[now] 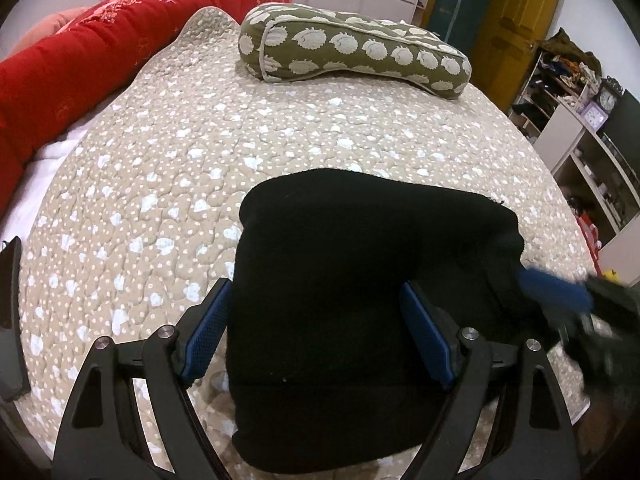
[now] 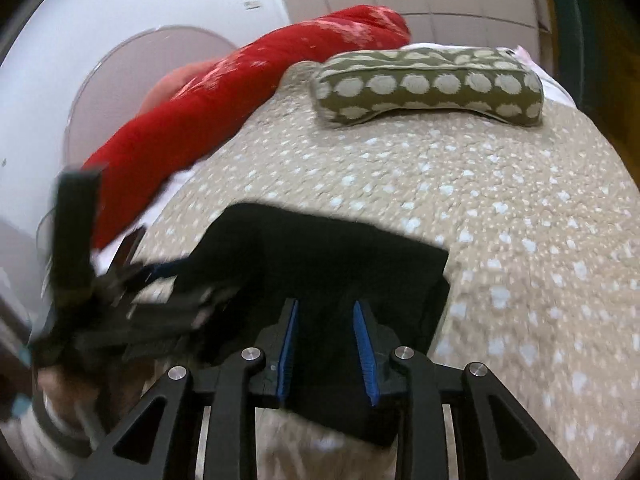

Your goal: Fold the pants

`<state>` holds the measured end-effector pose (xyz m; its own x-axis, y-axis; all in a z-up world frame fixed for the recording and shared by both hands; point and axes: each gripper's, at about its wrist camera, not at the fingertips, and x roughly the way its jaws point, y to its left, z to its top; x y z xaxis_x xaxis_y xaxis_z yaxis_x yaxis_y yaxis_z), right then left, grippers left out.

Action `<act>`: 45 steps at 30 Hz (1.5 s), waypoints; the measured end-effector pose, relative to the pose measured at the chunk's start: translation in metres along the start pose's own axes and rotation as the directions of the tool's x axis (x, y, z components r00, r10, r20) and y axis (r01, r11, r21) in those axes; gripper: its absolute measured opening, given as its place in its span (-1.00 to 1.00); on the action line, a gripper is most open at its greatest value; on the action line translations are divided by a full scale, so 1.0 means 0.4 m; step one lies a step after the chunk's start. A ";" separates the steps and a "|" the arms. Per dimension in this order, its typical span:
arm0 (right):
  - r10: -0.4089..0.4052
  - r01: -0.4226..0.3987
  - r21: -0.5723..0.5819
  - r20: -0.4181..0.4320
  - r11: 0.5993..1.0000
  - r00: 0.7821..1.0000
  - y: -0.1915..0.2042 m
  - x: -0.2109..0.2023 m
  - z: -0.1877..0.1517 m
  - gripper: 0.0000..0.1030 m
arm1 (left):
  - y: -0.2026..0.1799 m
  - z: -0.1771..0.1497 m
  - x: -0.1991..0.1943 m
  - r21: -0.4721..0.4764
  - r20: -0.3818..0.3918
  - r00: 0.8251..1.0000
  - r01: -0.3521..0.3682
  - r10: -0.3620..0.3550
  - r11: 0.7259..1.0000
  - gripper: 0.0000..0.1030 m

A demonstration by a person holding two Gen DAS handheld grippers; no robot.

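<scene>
The black pants (image 1: 352, 300) lie already folded into a thick, compact block on the dotted quilt (image 1: 160, 184), directly under and in front of both tools.

The left gripper (image 1: 316, 336) stands wide open. Its two blue pads (image 1: 208, 332) sit on either side of the block's near part, one at the left edge of the cloth and one over its right half, and I see nothing pinched between them. The block reaches forward, away from the fingers, and its far edge looks rounded like a fold.

The right gripper (image 2: 326, 354) is only part open, with a narrow gap between its pads. The cloth lies below and ahead of that gap, but because of blur I cannot tell whether the fingers touch it; they do not seem to hold it. From the left view this gripper comes in at the right corner of the block.

Both tools are about equally near to the pants. I judge the folding is almost finished; what remains is perhaps one last fold or pressing flat. The green pillow (image 1: 352, 52) and red blanket (image 1: 80, 60) lie well apart, beyond the fingers.
</scene>
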<state>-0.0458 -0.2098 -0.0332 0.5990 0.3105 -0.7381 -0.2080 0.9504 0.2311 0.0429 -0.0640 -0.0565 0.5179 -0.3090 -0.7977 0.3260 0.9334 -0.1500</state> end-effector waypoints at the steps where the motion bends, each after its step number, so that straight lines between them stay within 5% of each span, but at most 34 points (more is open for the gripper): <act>1: -0.004 0.004 -0.014 0.000 1.000 1.000 0.007 -0.010 -0.016 -0.46 | -0.001 -0.001 0.000 -0.003 -0.001 1.000 0.002 -0.002 1.000 0.65; 10: -0.041 0.045 -0.078 0.055 0.996 0.998 0.006 -0.008 -0.120 -0.40 | -0.014 -0.007 0.000 -0.001 0.000 1.000 -0.022 0.022 1.000 0.66; 24: -0.023 0.017 0.060 0.089 0.998 0.996 -0.047 -0.062 -0.053 -0.39 | 0.008 -0.021 0.005 -0.073 -0.024 0.999 0.026 -0.028 0.997 0.71; 28: 0.005 -0.022 0.184 0.089 0.983 0.996 -0.106 -0.037 -0.062 -0.08 | 0.027 -0.023 -0.013 -0.103 -0.047 0.997 0.057 -0.062 0.993 0.70; 39: 0.164 -0.176 0.370 0.065 0.912 0.984 -0.190 0.060 -0.067 0.20 | 0.072 -0.024 0.011 -0.180 -0.060 0.986 0.142 -0.155 0.973 0.71; 45: 0.188 -0.202 0.361 0.074 0.910 0.979 -0.184 0.088 -0.054 0.29 | 0.048 -0.018 0.043 -0.153 -0.057 0.987 0.138 -0.148 0.979 0.98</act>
<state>-0.0260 -0.2692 -0.0898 0.6047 0.4842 -0.6323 -0.0316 0.8079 0.5885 0.0524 -0.0499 -0.0774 0.4178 -0.4331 -0.7987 0.2695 0.8986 -0.3463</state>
